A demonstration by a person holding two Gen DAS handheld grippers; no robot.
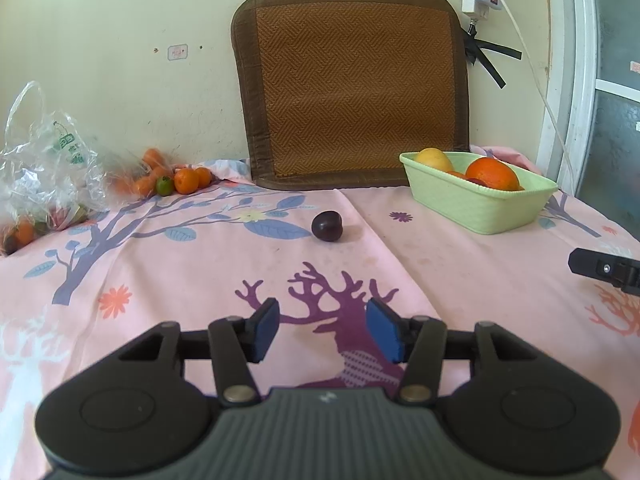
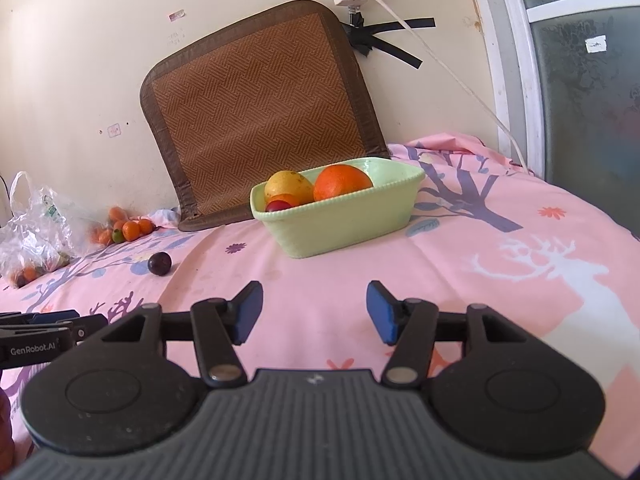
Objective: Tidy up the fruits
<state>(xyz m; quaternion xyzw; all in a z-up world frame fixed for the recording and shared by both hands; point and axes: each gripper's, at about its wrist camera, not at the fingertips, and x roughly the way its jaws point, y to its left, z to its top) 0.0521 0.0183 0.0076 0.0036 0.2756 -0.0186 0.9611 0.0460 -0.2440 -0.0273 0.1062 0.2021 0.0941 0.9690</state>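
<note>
A dark purple plum (image 1: 327, 227) lies alone on the pink sheet, straight ahead of my open, empty left gripper (image 1: 323, 329); it also shows in the right wrist view (image 2: 159, 263). A pale green basket (image 1: 480, 204) at the right holds an orange (image 1: 492, 174), a yellow fruit (image 1: 434, 160) and small red fruit. In the right wrist view the basket (image 2: 340, 220) is ahead of my open, empty right gripper (image 2: 315, 312). Small oranges and one green fruit (image 1: 176, 180) lie by the wall at the left.
A clear plastic bag (image 1: 44, 168) with more fruit sits at the far left. A brown woven mat (image 1: 352, 92) leans on the wall behind. A white cable (image 1: 532, 60) hangs at the right by a door frame. The right gripper's tip (image 1: 604, 270) shows at the right edge.
</note>
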